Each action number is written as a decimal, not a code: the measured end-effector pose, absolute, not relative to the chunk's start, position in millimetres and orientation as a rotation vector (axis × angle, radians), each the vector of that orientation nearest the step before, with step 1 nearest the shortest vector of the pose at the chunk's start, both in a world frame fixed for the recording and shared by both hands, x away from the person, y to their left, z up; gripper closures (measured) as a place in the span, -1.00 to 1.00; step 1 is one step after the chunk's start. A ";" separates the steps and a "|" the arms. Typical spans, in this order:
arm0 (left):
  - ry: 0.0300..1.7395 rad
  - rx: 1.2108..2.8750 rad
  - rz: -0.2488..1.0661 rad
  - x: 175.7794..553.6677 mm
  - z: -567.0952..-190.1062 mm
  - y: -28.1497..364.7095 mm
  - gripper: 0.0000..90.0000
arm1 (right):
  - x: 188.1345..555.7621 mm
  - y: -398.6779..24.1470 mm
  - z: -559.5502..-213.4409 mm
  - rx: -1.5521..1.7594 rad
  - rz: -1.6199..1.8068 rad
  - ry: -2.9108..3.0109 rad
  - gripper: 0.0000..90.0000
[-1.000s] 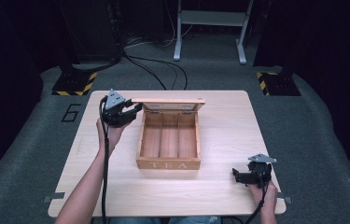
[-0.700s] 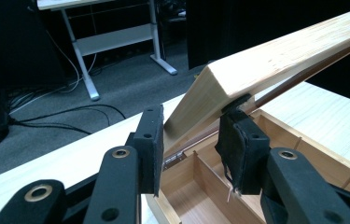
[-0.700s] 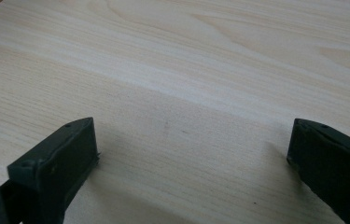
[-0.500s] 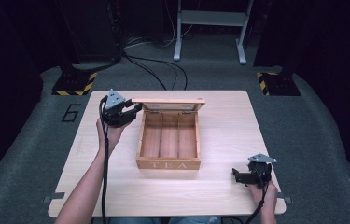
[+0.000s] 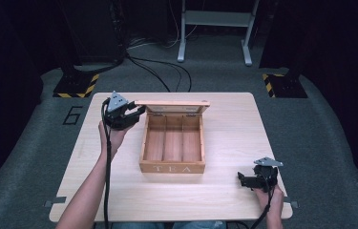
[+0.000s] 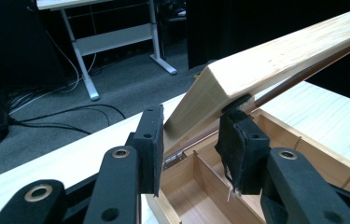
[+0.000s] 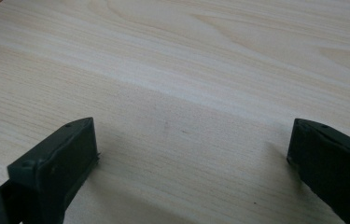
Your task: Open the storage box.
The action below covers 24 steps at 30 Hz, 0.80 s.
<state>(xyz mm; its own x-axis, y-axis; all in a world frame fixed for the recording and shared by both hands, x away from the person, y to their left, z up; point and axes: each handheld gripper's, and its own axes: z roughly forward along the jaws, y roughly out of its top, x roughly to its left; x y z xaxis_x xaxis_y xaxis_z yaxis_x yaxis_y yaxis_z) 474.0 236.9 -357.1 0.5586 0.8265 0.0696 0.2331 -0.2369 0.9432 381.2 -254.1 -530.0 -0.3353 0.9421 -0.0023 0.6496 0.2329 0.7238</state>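
Tea box (image 5: 172, 145) sits mid-table with its lid (image 5: 173, 103) propped open; the left gripper (image 5: 130, 116) has its jaws set around the lid's corner, one pad (image 6: 236, 149) touching it, not clamped tight. Off right, the right gripper (image 5: 246, 180) rests spread wide on bare table (image 5: 234, 124), holding nothing. Nothing's shifted since a second ago.

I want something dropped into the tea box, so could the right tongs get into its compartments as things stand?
Probably yes: the lid stands raised, the tea box is open on top, and the right tongs are open with bare table between.
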 end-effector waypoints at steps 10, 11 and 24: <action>0.879 1.763 0.720 474.0 -357.0 236.9 0.35 | 381.1 -254.1 -529.9 1.459 0.884 2.071 -0.97; 0.879 1.762 0.720 474.0 -357.1 236.8 0.35 | 380.9 -254.1 -529.7 1.464 0.883 2.073 -0.97; 0.878 1.763 0.720 474.1 -357.0 236.9 0.35 | 381.1 -254.3 -529.9 1.458 0.888 2.072 -0.98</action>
<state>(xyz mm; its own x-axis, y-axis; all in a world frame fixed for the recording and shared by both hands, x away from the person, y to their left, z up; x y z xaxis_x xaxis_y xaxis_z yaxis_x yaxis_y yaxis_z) 474.1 236.9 -357.0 0.5594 0.8258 0.0716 0.2320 -0.2389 0.9429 381.1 -254.3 -529.9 -0.3377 0.9413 0.0002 0.6493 0.2328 0.7240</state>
